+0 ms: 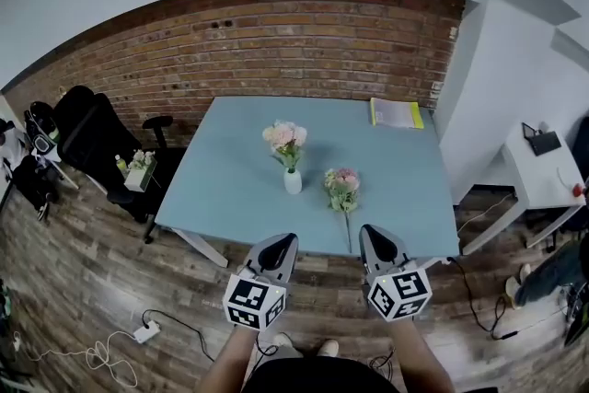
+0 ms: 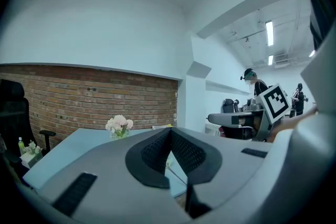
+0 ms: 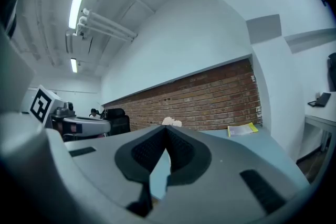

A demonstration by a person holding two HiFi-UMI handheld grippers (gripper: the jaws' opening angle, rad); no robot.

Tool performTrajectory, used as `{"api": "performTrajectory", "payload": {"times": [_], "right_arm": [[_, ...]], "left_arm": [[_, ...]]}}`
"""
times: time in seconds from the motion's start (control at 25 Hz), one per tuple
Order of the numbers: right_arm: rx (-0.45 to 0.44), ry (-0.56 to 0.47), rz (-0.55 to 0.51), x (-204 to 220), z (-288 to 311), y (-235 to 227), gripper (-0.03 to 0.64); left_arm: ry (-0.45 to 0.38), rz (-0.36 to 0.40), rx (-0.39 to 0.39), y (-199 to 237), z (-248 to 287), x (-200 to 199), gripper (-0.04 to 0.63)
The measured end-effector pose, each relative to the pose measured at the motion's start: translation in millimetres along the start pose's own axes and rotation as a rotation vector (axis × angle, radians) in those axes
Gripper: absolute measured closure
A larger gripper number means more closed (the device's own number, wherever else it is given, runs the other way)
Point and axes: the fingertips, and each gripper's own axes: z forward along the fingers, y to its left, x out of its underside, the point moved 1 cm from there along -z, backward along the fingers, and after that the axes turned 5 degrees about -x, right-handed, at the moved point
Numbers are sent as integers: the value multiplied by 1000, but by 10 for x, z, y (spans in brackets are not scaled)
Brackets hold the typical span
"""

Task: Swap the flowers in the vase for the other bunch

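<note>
The left tongs (image 1: 285, 239) and the right tongs (image 1: 372, 232) are held closed on nothing, just short of the near edge of the blue tabletop (image 1: 230, 175). Beyond them a white vase (image 1: 293, 182) with pale flowers (image 1: 285, 136) stands upright near the middle. The other bunch (image 1: 342, 183) is laid flat just beside it, stem toward the right tongs. A yellow booklet (image 1: 397, 113) lies at the far corner. Around are seen a brick wall (image 1: 276, 41), a black chair (image 1: 92, 138) and a wooden floor (image 1: 83, 290).

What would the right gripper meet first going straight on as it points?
Probably the flowers in the vase, dead ahead of the right gripper; the loose bunch seems below that line. Depth is unclear.
</note>
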Motion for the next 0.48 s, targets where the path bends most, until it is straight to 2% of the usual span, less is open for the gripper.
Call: {"api": "performTrajectory", "payload": {"times": [0.48], "right_arm": [[-40, 17, 11, 98, 34, -224, 611]], "left_arm": [[9, 27, -40, -119, 156, 34, 589]]}}
